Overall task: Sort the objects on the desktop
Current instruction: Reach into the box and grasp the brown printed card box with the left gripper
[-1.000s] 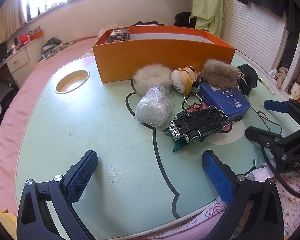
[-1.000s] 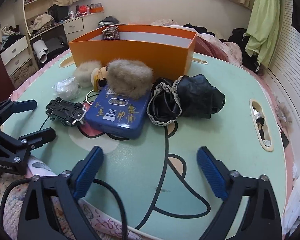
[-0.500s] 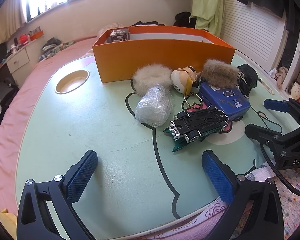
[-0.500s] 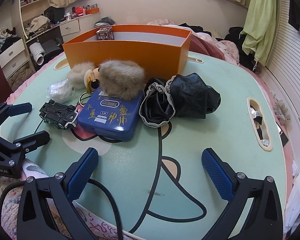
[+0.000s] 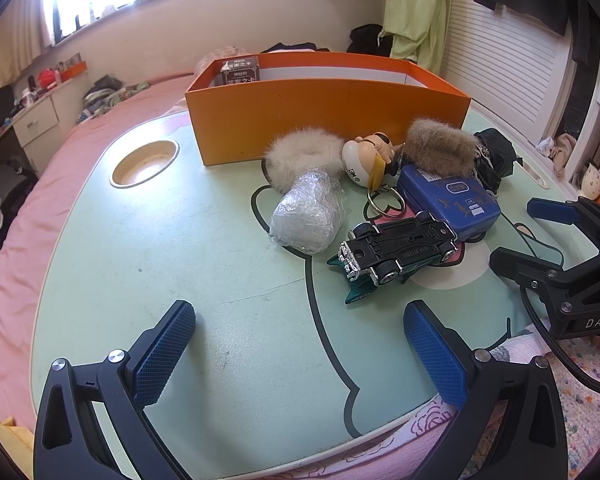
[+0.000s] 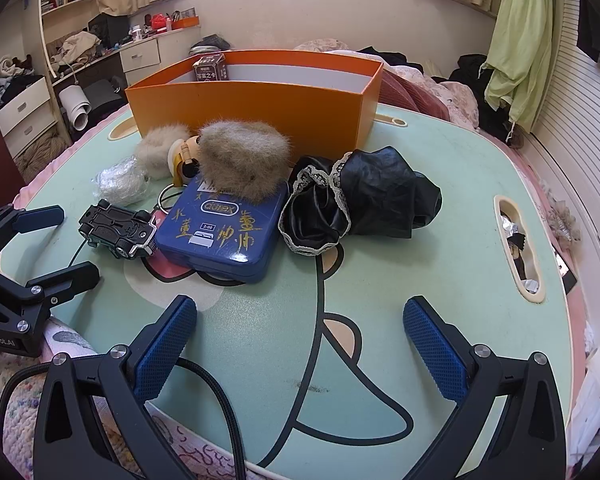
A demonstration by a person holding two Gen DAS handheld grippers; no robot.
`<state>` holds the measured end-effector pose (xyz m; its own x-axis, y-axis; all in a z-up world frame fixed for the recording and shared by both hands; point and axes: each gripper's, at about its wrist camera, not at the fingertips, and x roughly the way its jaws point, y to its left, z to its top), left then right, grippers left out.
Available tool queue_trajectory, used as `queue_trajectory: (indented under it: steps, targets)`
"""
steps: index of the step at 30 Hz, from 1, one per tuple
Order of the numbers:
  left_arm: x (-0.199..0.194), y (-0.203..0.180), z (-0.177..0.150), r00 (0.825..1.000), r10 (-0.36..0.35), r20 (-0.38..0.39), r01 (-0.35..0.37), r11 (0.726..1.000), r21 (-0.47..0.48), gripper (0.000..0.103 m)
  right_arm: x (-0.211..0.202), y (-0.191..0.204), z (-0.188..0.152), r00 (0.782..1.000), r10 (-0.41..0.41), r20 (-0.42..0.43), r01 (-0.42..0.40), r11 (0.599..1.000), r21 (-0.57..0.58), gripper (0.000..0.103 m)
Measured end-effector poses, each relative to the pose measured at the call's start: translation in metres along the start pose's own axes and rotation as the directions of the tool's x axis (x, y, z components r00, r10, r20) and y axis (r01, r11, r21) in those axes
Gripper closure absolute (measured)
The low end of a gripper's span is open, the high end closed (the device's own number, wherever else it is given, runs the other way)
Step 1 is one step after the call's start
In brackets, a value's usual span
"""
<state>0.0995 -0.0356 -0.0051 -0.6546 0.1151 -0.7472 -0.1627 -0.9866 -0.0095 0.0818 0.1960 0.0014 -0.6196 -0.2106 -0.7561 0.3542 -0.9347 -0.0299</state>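
An orange box (image 5: 328, 120) (image 6: 252, 112) stands at the back of the green table, with a small dark carton (image 5: 240, 72) inside. In front lie two fur puffs (image 5: 300, 156) (image 6: 240, 156), a doll-head keychain (image 5: 366, 156), a foil-wrapped bundle (image 5: 306, 216), an upside-down toy car (image 5: 396, 250) (image 6: 118, 230), a blue tin (image 5: 448, 200) (image 6: 224, 232) and black lace cloth (image 6: 360, 204). My left gripper (image 5: 300, 354) is open and empty near the front edge. My right gripper (image 6: 300, 354) is open and empty, also low at the front edge.
The table (image 5: 180, 260) has a round cup recess (image 5: 145, 163) at the left and a slot (image 6: 518, 248) with small items at the right. A black cable (image 6: 220, 408) trails over the front edge. Pink bedding surrounds the table.
My right gripper has shifted a little, so the objects sit slightly left and lower in its view. The left view is unchanged.
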Motion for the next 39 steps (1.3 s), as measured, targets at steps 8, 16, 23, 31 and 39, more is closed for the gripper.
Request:
queue_trajectory:
  steps: [8,16,23,31,39]
  targets:
    - [-0.008,0.003,0.01,0.996,0.078,0.033,-0.078,0.997,-0.002,0.019,-0.001,0.001,0.0,1.0,0.001,0.0,-0.001,1.0,0.001,0.0]
    - [-0.055,0.008,0.101,0.974,0.02,0.224,-0.034,0.998,0.059,0.026,-0.001,0.001,0.0,1.0,0.002,0.0,-0.002,1.0,0.001,0.0]
    - [0.02,0.021,0.19,0.992,0.099,0.075,-0.105,0.991,0.084,0.06,-0.001,0.001,0.0,1.0,0.003,0.001,-0.003,1.0,0.0,0.0]
    - [0.086,0.019,0.226,0.981,0.179,-0.073,-0.175,0.983,0.06,0.062,-0.002,0.001,0.002,1.0,0.003,0.003,-0.003,1.0,0.002,0.0]
    - [0.112,0.013,0.234,0.947,0.298,-0.123,-0.283,0.951,0.125,0.062,-0.001,0.0,0.003,1.0,0.005,0.007,-0.005,1.0,0.002,0.0]
